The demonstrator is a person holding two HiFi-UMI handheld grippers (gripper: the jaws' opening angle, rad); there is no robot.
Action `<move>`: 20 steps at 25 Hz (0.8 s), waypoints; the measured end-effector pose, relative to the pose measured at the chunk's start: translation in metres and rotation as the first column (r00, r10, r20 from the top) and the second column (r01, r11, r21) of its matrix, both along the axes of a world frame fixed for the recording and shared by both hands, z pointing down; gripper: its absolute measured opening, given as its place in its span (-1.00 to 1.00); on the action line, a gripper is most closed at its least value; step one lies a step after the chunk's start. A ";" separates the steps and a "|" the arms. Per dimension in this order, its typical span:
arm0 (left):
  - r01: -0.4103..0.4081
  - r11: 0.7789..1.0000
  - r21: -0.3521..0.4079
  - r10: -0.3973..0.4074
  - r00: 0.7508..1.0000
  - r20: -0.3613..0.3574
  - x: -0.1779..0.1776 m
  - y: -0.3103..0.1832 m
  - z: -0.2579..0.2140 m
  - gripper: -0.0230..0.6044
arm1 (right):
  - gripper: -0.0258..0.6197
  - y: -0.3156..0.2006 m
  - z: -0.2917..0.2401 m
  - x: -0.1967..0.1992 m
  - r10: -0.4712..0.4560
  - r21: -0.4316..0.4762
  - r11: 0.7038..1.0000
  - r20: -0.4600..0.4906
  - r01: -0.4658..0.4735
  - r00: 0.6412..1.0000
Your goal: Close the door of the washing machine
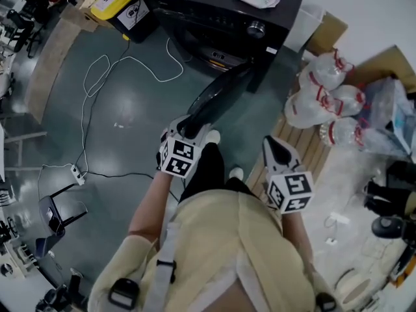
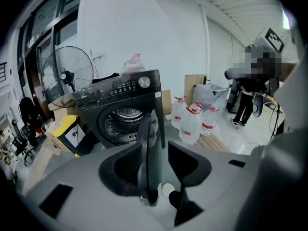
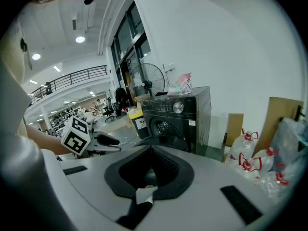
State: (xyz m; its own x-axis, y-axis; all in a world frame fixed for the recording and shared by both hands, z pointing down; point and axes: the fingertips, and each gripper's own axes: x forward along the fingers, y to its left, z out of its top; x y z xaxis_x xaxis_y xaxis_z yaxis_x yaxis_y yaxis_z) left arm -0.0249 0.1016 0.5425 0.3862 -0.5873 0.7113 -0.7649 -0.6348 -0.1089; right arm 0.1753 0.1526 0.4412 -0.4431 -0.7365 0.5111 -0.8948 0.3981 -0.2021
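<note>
Grey-green workshop floor [image 1: 130,109] with loose white cable runs up to the tall black front-loading washing machine [image 1: 221,18], whose drum mouth is uncovered. Its round dark glass door [image 1: 218,99] stands swung wide out toward the person, edge-on in the left gripper view.

The left gripper [image 1: 192,127] sits at that door's free edge. Its jaws are apart and astride the rim, the left jaw close against it with a sliver of gap on the other side, so this looks more like a hook than a clamp. The right gripper [image 1: 272,143] hangs well apart, jaws together on nothing.

The closing swing seems about to begin. Next comes a steady push along the hinge arc until the latch catches.
</note>
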 end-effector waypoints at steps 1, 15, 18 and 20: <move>-0.017 1.000 -0.002 0.017 1.000 0.012 0.001 -0.005 0.004 -0.39 | -0.90 -0.008 0.002 -0.003 0.003 -0.008 1.000 -0.002 -0.003 1.000; -0.073 0.991 -0.116 0.079 0.996 0.051 0.003 -0.047 0.055 -0.39 | -0.90 -0.079 0.020 -0.038 -0.014 -0.104 0.994 -0.042 0.010 0.999; -0.081 0.989 -0.126 0.089 0.995 0.053 0.002 -0.051 0.058 -0.40 | -0.90 -0.087 0.021 -0.046 -0.028 -0.116 0.993 -0.049 0.022 0.998; -0.094 0.986 -0.136 0.102 0.993 0.052 0.001 -0.052 0.060 -0.47 | -0.90 -0.091 0.022 -0.051 -0.032 -0.125 0.992 -0.051 0.025 0.998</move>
